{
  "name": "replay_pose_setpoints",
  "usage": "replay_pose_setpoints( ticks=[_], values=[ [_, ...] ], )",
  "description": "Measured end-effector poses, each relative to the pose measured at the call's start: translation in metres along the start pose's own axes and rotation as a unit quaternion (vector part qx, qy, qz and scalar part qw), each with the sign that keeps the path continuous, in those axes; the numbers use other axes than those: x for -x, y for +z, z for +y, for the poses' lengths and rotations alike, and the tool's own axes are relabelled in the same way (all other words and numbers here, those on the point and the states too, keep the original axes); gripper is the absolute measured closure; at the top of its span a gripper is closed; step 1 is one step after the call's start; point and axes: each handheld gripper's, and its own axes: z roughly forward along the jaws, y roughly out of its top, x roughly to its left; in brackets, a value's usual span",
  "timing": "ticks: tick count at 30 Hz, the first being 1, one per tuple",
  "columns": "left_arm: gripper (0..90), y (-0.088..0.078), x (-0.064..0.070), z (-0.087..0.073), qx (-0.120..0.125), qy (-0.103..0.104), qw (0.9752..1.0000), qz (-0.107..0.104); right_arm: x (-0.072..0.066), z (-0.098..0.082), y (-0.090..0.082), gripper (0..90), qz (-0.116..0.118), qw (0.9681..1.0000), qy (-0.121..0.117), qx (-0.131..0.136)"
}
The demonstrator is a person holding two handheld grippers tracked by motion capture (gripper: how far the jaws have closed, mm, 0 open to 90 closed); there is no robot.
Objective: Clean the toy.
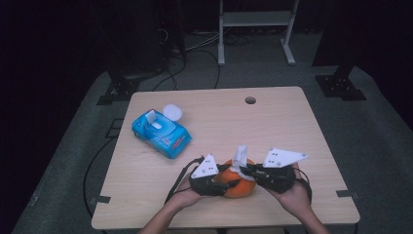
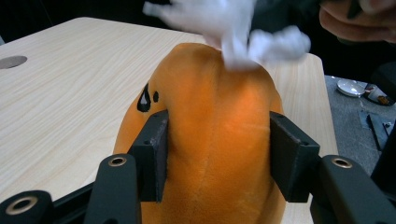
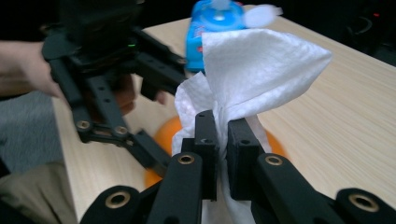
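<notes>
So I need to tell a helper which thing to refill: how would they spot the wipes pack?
On the wooden table, look to the far left area, away from the orange plush toy. The wipes pack is the bright blue soft packet with its white round lid flipped open.

The wipe (image 1: 240, 157) lies on the plush toy (image 1: 237, 185), the wipes pack (image 1: 161, 133) behind-left.
</notes>
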Motion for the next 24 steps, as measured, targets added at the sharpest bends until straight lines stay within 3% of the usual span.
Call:
replay_pose_setpoints(
  ticks=[2, 6, 8, 12, 14, 19, 21, 22, 24],
  values=[
    [45.1, 0.0, 0.0, -0.001, -0.002, 0.0, 1.0, 0.004, 0.005, -0.005, 0.004, 83.8, -0.01, 0.9999, -0.002, -0.011],
    [44.8, 0.0, -0.003, -0.002, 0.002, -0.006, 1.0, -0.003, 0.027, -0.017, -0.007, 83.8, -0.046, 0.9979, 0.045, -0.013],
    [44.4, 0.001, -0.003, -0.003, 0.005, -0.008, 0.9999, -0.006, 0.023, -0.015, -0.009, 83.8, -0.028, 0.9985, 0.047, 0.0],
    [43.9, 0.003, 0.0, -0.002, 0.005, -0.004, 1.0, -0.006, 0.008, -0.005, -0.001, 83.7, -0.002, 0.9997, 0.022, 0.002],
    [44.1, 0.002, -0.001, -0.003, 0.003, -0.004, 1.0, -0.006, 0.008, -0.005, 0.003, 83.8, -0.003, 0.9998, 0.019, -0.004],
    [44.0, 0.003, 0.0, -0.003, 0.003, -0.003, 1.0, -0.007, 0.03, -0.019, -0.004, 83.8, -0.037, 0.9975, 0.06, -0.008],
    [44.0, 0.005, 0.001, -0.004, 0.005, -0.004, 0.9999, -0.012, 0.024, -0.016, -0.005, 83.8, -0.025, 0.9982, 0.055, 0.003],
    [44.0, 0.006, 0.002, -0.004, 0.005, -0.005, 0.9999, -0.014, 0.016, -0.011, -0.003, 83.8, -0.011, 0.999, 0.044, 0.005],
    [44.0, 0.005, 0.003, -0.004, 0.003, -0.003, 0.9999, -0.011, 0.006, -0.005, 0.003, 83.7, -0.011, 0.9998, 0.016, -0.004]
  ],
)
